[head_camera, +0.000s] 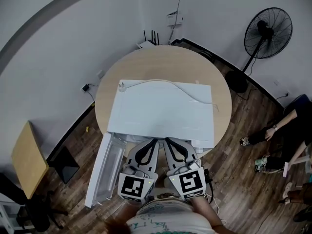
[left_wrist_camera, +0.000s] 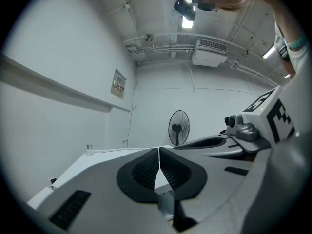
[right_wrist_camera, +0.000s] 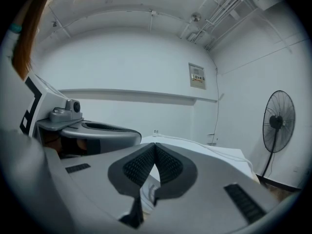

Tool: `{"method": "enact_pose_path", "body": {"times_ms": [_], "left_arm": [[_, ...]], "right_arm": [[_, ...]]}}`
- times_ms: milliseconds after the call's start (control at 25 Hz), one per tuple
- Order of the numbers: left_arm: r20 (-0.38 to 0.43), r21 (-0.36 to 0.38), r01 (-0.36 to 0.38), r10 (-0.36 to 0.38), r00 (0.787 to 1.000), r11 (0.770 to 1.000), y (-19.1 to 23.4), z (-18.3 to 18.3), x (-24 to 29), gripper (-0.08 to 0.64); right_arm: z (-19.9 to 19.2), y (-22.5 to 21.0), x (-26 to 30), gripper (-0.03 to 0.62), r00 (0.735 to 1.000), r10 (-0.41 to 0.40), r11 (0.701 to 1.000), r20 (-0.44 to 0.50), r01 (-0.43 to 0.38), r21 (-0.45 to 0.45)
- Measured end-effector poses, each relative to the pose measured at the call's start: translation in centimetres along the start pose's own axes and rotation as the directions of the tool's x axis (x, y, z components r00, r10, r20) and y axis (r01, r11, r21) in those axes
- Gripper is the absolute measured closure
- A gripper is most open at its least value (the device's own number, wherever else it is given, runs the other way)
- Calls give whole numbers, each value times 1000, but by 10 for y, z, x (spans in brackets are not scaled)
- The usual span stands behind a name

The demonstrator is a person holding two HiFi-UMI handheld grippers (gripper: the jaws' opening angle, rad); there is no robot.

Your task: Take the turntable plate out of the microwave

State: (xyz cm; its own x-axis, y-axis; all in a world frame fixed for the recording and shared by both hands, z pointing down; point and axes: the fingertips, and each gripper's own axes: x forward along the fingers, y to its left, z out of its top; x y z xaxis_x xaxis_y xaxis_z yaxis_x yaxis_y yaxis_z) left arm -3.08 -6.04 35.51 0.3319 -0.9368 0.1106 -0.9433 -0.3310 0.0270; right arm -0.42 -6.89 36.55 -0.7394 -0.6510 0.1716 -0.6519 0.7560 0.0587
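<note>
Hovering at 6 o'clock of microwave | left gripper jaws were pressed together, empty | right gripper same | door swung wide at 7 o'clock

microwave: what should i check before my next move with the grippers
1. Door of the white box-shaped microwave open: ok.
2. Left hand-held gripper jaws apart for a grasp: not ok, shut and empty.
3. Right hand-held gripper jaws apart: not ok, shut and empty.
4. Turntable plate located: cannot tell, the cavity shows in no view.
5. White power cord clear of the opening: ok, it lies on the microwave's top.
</note>
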Motion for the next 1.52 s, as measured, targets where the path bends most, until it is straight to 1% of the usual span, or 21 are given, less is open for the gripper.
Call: {"method": "enact_pose_path", "body": {"times_ms": [240,400,640,880,1040,1200,1280,1360,1520], "left_arm": [[-6,0,-42,42,999,999,12,-6,10,543],[1,-17,-50,50,999,999,31,-8,10,543],[58,-66,-6,10,998,998,59,-1,6,543],[48,-56,53,-50,998,997,73,-5,4,543],[31,-40,68,-67,997,997,76,-9,3,543],[2,-4,71,-71,997,997,75,-14,2,543],[5,14,70,-70,998,997,75,-17,2,543],[4,12,71,-71,997,997,74,-19,2,543],[-10,-24,80,-81,997,996,72,-24,2,543]], "right_arm": [[-6,-10,11,601,999,34,999,-5,-34,-4],[-5,-10,21,601,1000,19,1000,-12,-19,6],[-8,-1,44,601,998,-60,998,-26,61,20],[-6,11,57,601,992,-117,993,-37,117,9],[-8,15,58,601,990,-130,991,-47,131,17],[-12,17,57,601,989,-135,990,-52,137,30],[-14,16,57,601,989,-135,990,-58,138,38],[-16,17,57,601,990,-131,990,-61,134,46],[-21,18,56,601,991,-113,990,-69,118,75]]}}
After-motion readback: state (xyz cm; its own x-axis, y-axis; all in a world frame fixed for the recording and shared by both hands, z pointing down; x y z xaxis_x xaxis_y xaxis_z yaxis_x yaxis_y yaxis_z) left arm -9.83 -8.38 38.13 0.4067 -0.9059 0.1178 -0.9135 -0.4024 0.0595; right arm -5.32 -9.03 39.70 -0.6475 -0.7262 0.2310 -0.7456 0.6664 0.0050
